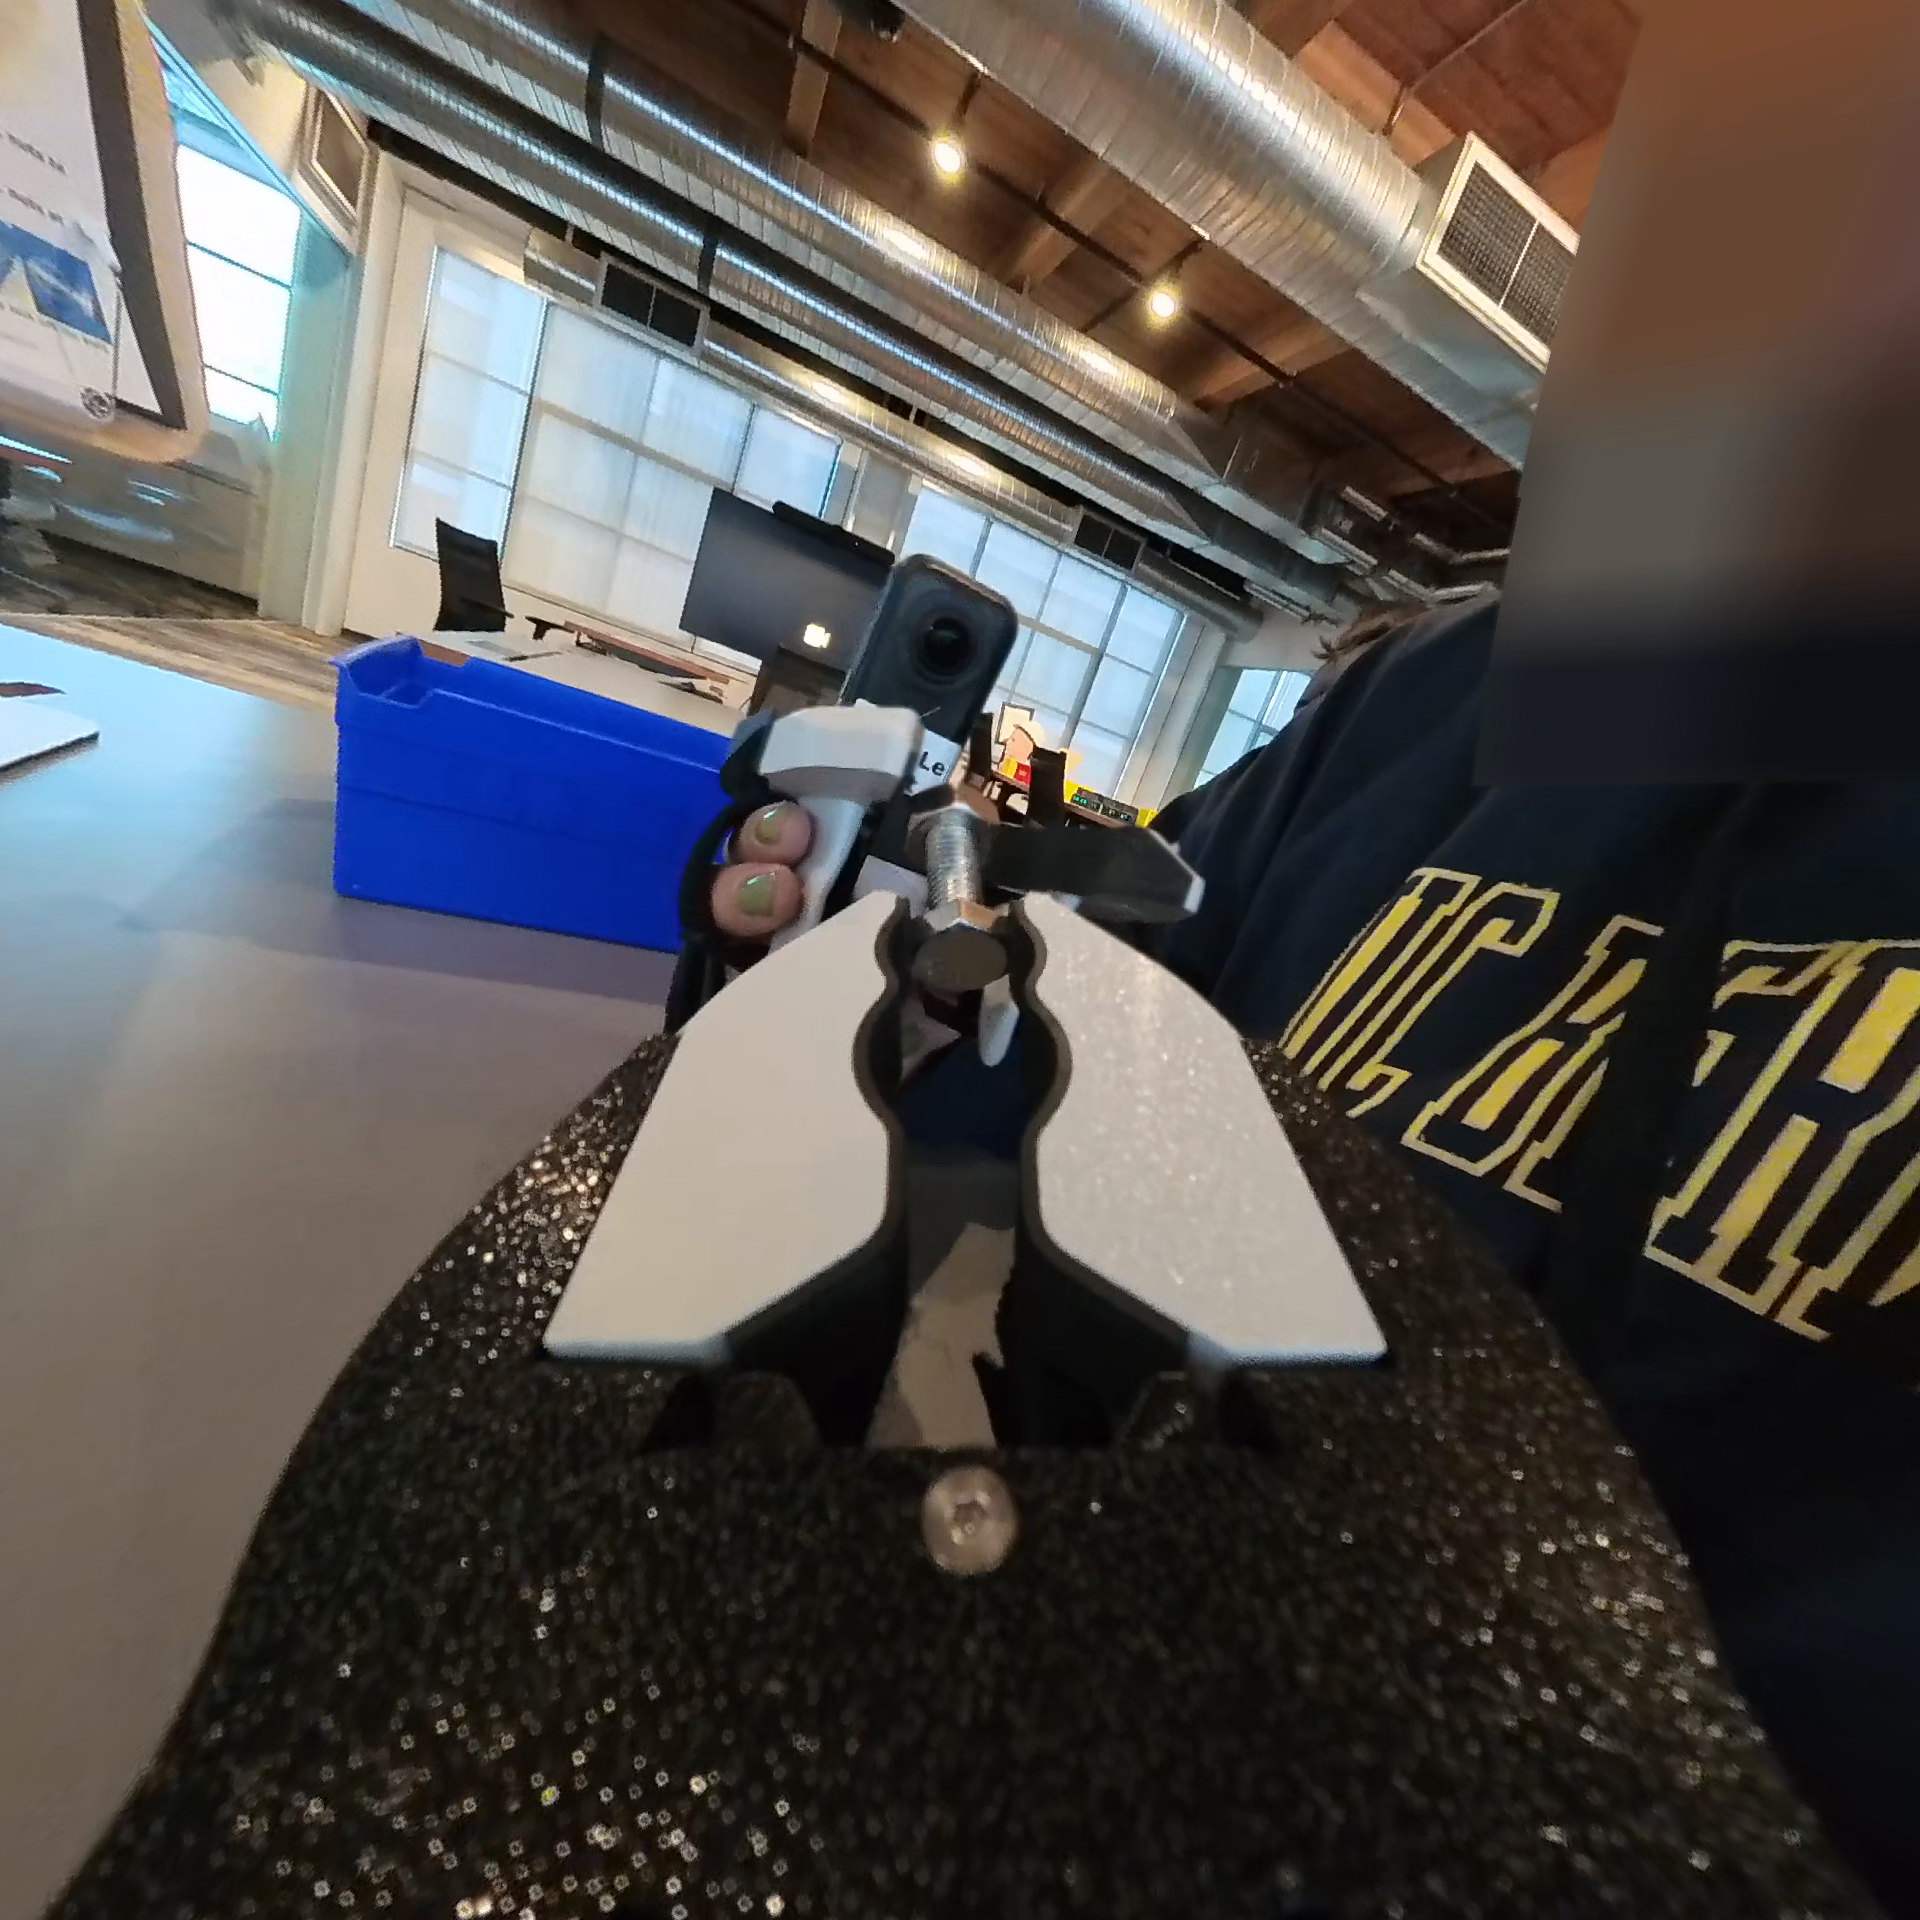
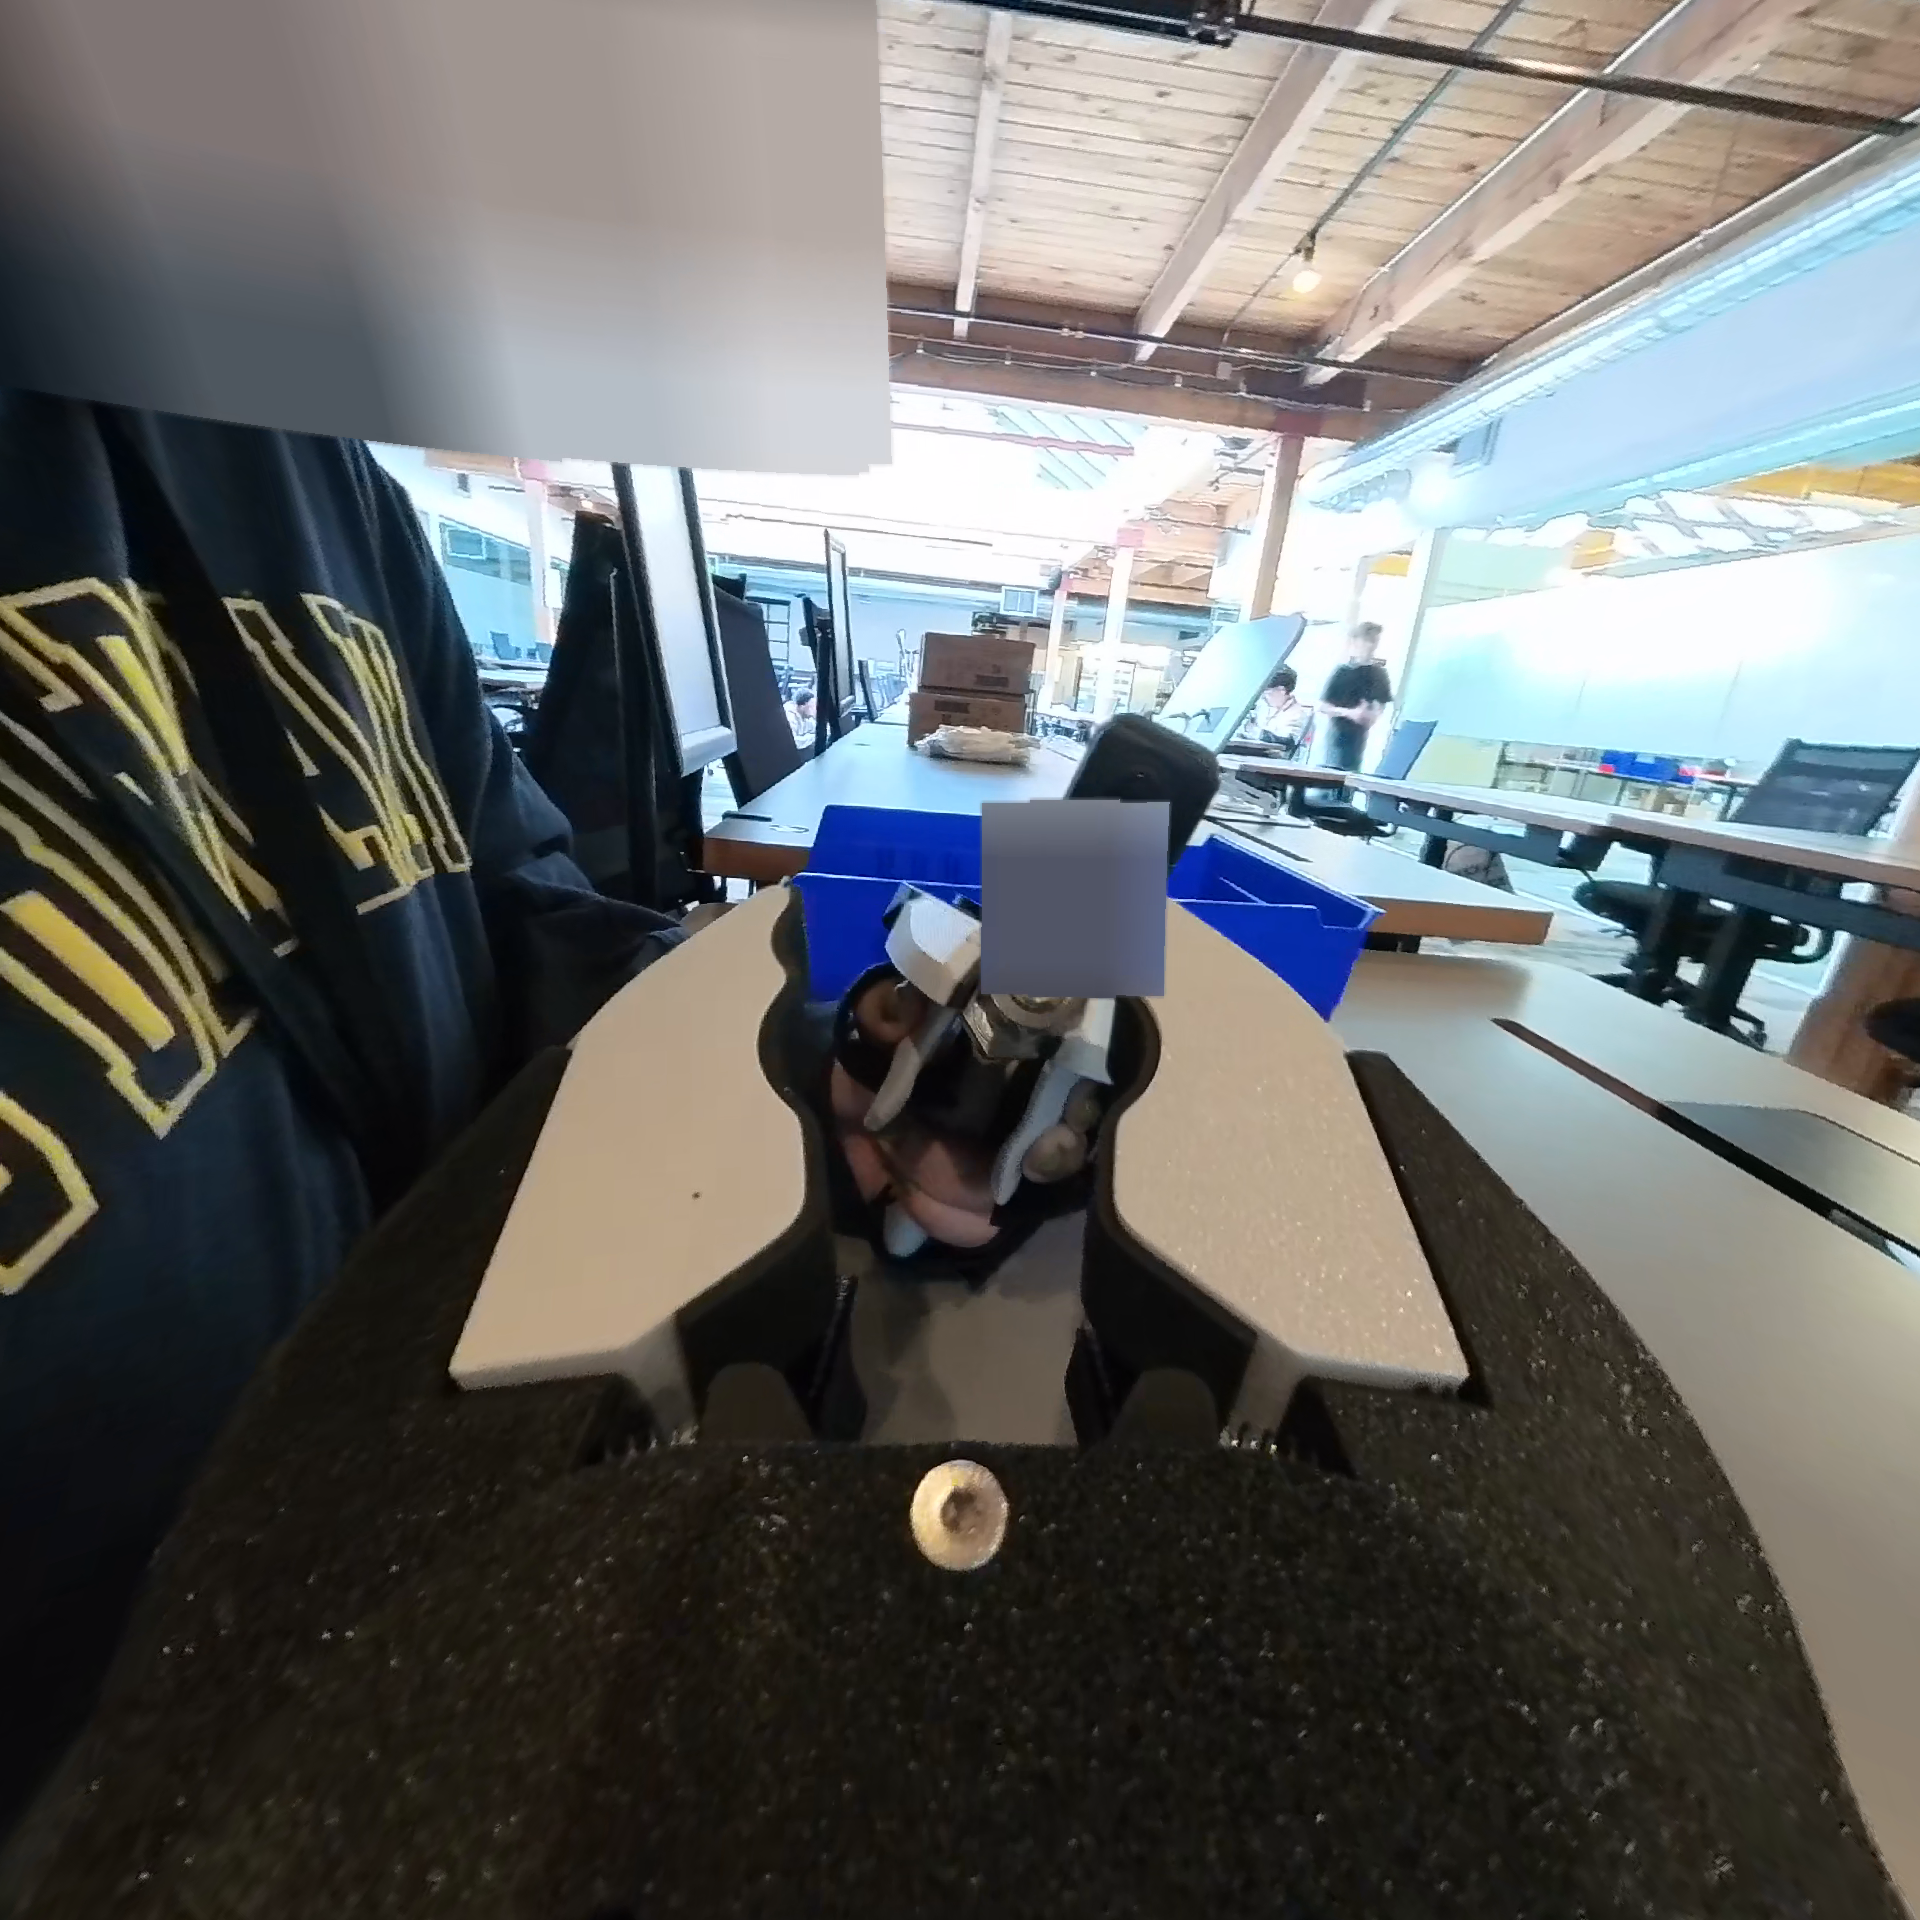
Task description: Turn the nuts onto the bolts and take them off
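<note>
In the left wrist view my left gripper [image 1: 956, 920] is shut on the hex head of a silver bolt [image 1: 948, 868], held above the table. The threaded shank points away, toward my right gripper [image 1: 961, 821]. A nut [image 2: 1000, 1023] appears to sit at the shank's far end. In the right wrist view my right gripper [image 2: 977, 925] is open, its jaws wide on either side of the nut and apart from it. The left gripper [image 2: 987, 1039] faces it there, partly hidden by a blurred patch.
A blue plastic bin [image 1: 499, 790] stands on the grey table [image 1: 208, 1091] behind the grippers; it also shows in the right wrist view [image 2: 1278, 925]. The person's dark sweatshirt [image 1: 1558, 1039] is close beside both grippers. Other desks and chairs [image 2: 1714, 894] stand farther off. The tips of both grippers are at nearly the same place.
</note>
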`<state>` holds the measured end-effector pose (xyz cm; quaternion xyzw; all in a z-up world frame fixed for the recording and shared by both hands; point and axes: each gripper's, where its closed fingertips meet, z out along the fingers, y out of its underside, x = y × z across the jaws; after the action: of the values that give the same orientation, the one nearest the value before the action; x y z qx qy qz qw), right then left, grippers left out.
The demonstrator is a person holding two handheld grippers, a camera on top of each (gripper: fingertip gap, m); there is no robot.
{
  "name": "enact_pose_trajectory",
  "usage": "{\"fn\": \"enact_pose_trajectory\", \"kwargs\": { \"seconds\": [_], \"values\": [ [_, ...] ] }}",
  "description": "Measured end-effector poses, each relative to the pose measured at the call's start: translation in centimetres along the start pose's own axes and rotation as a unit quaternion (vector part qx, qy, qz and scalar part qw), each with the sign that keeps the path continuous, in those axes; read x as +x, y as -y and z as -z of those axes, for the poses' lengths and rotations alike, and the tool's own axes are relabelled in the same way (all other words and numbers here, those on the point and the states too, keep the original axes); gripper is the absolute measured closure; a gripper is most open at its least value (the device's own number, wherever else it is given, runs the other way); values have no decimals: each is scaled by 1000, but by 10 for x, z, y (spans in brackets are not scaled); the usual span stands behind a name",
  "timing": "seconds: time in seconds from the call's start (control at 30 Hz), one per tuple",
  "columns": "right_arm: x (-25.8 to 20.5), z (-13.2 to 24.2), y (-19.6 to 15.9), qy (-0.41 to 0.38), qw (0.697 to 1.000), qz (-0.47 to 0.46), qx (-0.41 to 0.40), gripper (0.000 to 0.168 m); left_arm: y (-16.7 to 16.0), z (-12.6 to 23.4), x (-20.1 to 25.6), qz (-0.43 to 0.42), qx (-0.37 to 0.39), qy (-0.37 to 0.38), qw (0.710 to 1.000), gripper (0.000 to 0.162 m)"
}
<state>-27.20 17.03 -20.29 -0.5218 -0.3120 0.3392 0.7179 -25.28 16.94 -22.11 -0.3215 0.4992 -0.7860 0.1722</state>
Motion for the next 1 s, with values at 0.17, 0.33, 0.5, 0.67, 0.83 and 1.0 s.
{"fn": "enact_pose_trajectory", "kwargs": {
  "seconds": [0.17, 0.33, 0.5, 0.67, 0.83, 1.0],
  "values": [
    [-2, 0, 1, 4, 1000, 0, 1, 114, 0, 0, 0, -1, 0, 2, 1000, 145],
    [-1, 1, -2, 3, 1000, 3, -5, 117, 8, 4, 2, -14, 20, 0, 1000, 145],
    [0, 4, -5, 12, 1000, -6, -11, 124, 20, 12, 2, -18, 50, 6, 999, 145],
    [5, 4, -5, -6, 1000, -8, -8, 119, 15, 11, -3, -7, 32, 14, 999, 145],
    [2, 6, -1, -1, 1000, 7, -5, 117, -2, 0, -3, 9, -11, 8, 1000, 145],
    [-1, 2, -5, 6, 1000, 12, -24, 118, 1, 1, -1, -5, -5, 8, 1000, 145]
  ]
}}
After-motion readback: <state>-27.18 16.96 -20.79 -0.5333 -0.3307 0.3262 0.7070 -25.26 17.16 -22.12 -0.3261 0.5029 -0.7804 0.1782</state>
